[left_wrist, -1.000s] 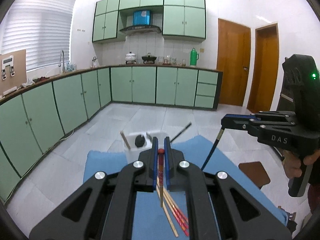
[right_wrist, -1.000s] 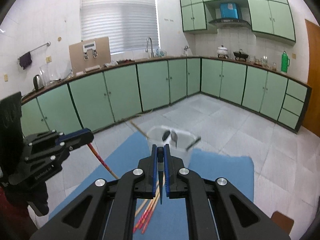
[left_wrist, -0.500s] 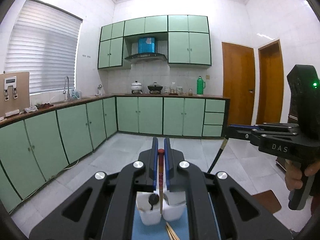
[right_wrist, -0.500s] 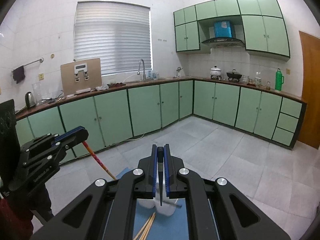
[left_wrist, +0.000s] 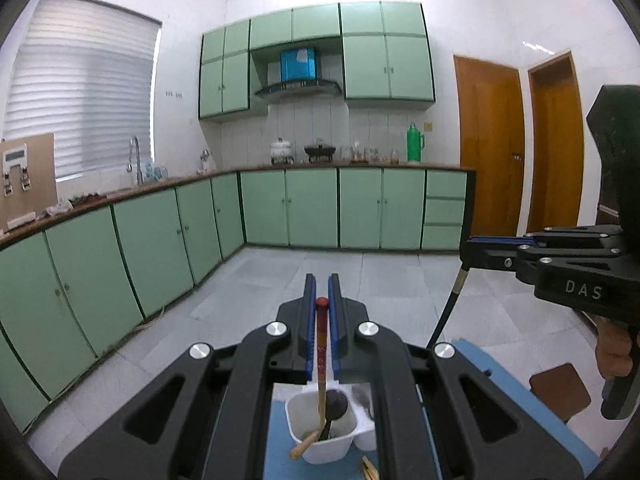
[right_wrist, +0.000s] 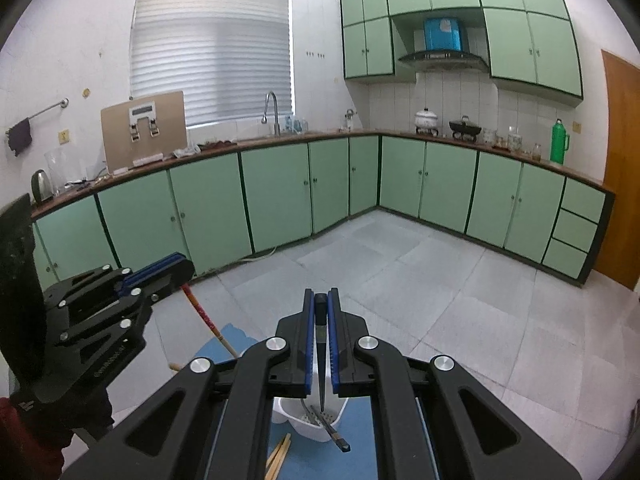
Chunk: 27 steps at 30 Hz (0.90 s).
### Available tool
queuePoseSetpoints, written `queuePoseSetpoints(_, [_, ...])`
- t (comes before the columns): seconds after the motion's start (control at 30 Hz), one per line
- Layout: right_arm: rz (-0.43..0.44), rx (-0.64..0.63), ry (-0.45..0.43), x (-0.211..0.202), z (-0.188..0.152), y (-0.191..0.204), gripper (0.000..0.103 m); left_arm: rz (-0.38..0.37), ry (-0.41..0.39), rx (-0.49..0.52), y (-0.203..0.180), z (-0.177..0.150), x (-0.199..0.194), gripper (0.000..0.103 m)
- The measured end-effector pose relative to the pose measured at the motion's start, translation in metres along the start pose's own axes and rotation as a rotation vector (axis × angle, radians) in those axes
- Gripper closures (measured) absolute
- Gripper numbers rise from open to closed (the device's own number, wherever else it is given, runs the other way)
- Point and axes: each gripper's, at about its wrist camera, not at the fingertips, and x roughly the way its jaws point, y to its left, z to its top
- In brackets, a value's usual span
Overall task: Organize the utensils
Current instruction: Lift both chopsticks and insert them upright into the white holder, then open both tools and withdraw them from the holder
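My left gripper is shut on a red chopstick that hangs point down into the white utensil holder, which holds a dark spoon and a wooden stick. My right gripper is shut on a black chopstick that hangs point down over the same holder. Each gripper shows in the other view: the right gripper with its black chopstick, the left gripper with its red chopstick.
The holder stands on a blue mat. Loose wooden chopsticks lie on the mat near the holder. A brown stool stands at the right. Green cabinets line the far walls.
Both grippers have risen and tilted up with their chopsticks held upright. The holder has slid from ahead of the fingers to below them.
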Motion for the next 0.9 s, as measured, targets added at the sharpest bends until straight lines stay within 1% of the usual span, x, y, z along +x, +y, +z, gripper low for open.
queuePoseSetpoints(0.1, [-0.005,-0.004,0.036,0.011,-0.008,-0.001,0.096,-0.003,0.048,-0.025,0.009,-0.009,0.010,0.095])
queuePoseSetpoints(0.13, [-0.012,-0.002,0.038,0.011,-0.010,-0.002,0.094,-0.003,0.061,-0.038,0.012,-0.012,0.011,0.088])
queuePoseSetpoints(0.17, [-0.014,0.001,0.040,0.010,-0.011,-0.002,0.089,0.000,0.061,-0.045,0.015,-0.015,0.009,0.080])
queuePoseSetpoints(0.2, [-0.018,0.009,0.037,0.007,-0.013,-0.004,0.083,0.003,0.059,-0.048,0.018,-0.015,0.006,0.076])
queuePoseSetpoints(0.23, [-0.023,0.014,0.028,0.004,-0.015,-0.005,0.080,0.005,0.058,-0.050,0.021,-0.017,0.003,0.073])
queuePoseSetpoints(0.3, [-0.043,0.015,0.015,-0.004,-0.017,-0.007,0.067,0.008,0.054,-0.051,0.023,-0.019,-0.007,0.068])
queuePoseSetpoints(0.33, [-0.053,0.014,0.005,-0.009,-0.019,-0.007,0.065,0.010,0.051,-0.051,0.024,-0.020,-0.012,0.063])
queuePoseSetpoints(0.37, [-0.059,0.015,-0.003,-0.015,-0.022,-0.008,0.062,0.013,0.047,-0.051,0.024,-0.022,-0.018,0.060])
queuePoseSetpoints(0.43, [-0.073,0.023,-0.016,-0.028,-0.029,-0.010,0.056,0.015,0.041,-0.057,0.025,-0.026,-0.034,0.058])
queuePoseSetpoints(0.5, [-0.083,0.036,-0.026,-0.038,-0.035,-0.012,0.047,0.014,0.044,-0.069,0.024,-0.033,-0.047,0.055])
queuePoseSetpoints(0.53, [-0.089,0.042,-0.032,-0.047,-0.044,-0.011,0.045,0.015,0.047,-0.079,0.024,-0.040,-0.056,0.052])
queuePoseSetpoints(0.57, [-0.093,0.046,-0.037,-0.054,-0.051,-0.010,0.042,0.016,0.052,-0.085,0.023,-0.045,-0.063,0.049])
queuePoseSetpoints(0.67, [-0.116,0.052,-0.042,-0.070,-0.075,-0.004,0.032,0.014,0.081,-0.105,0.019,-0.070,-0.084,0.045])
queuePoseSetpoints(0.8, [-0.140,0.076,-0.024,-0.086,-0.117,0.006,0.021,0.041,0.150,-0.084,0.009,-0.113,-0.101,0.041])
queuePoseSetpoints(0.87, [-0.149,0.088,-0.006,-0.090,-0.137,0.011,0.019,0.052,0.186,-0.078,0.006,-0.133,-0.105,0.038])
queuePoseSetpoints(0.9, [-0.153,0.090,0.004,-0.090,-0.147,0.014,0.017,0.046,0.220,-0.082,0.004,-0.147,-0.106,0.038])
